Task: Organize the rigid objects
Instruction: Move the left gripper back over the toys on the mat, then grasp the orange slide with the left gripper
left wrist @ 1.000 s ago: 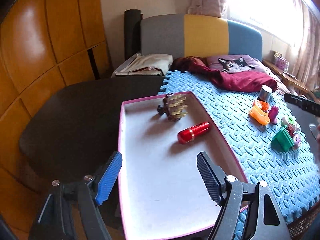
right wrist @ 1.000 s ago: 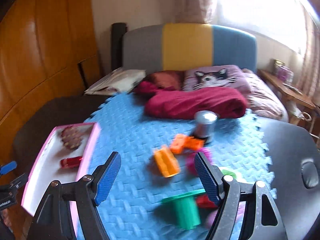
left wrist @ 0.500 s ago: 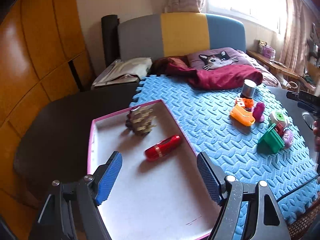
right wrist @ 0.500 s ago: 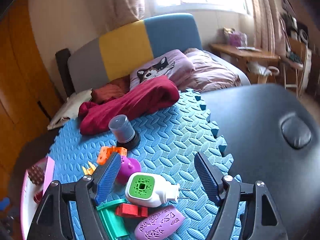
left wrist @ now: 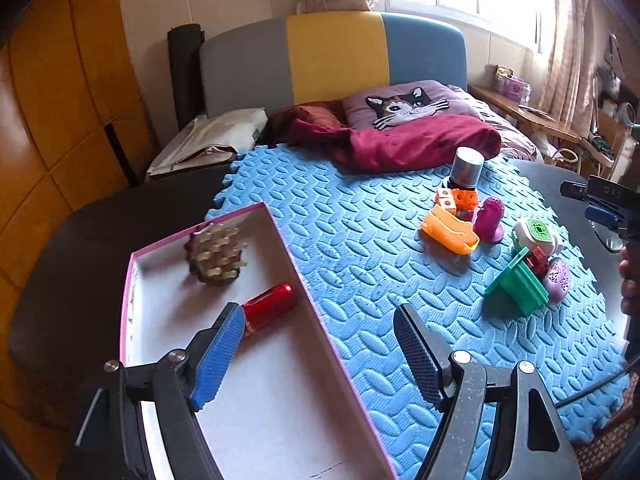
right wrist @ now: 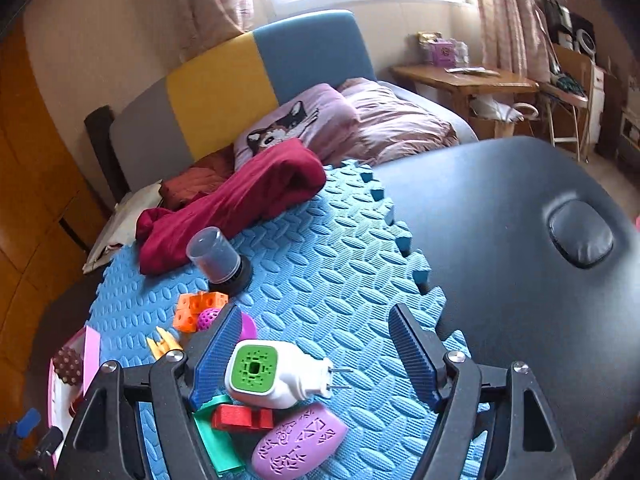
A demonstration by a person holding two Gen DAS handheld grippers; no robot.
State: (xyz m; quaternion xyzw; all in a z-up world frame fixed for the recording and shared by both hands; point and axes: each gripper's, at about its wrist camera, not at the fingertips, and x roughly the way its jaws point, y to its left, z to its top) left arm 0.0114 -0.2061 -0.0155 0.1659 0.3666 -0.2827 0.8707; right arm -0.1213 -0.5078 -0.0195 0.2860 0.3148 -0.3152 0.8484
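Now the right gripper (right wrist: 316,356) has its fingers apart around the white plug (right wrist: 276,376); the left gripper (left wrist: 320,352), fingers apart too, hangs over the tray (left wrist: 280,420).

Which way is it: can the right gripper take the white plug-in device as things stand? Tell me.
Probably yes: the right gripper is open with the white plug-in device between its fingers, nothing over it; the red block and purple case crowd below.

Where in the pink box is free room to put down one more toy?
The near half of the pink box, in front of the red tube, is bare. Its far end is crowded by the spiky brush and that tube.
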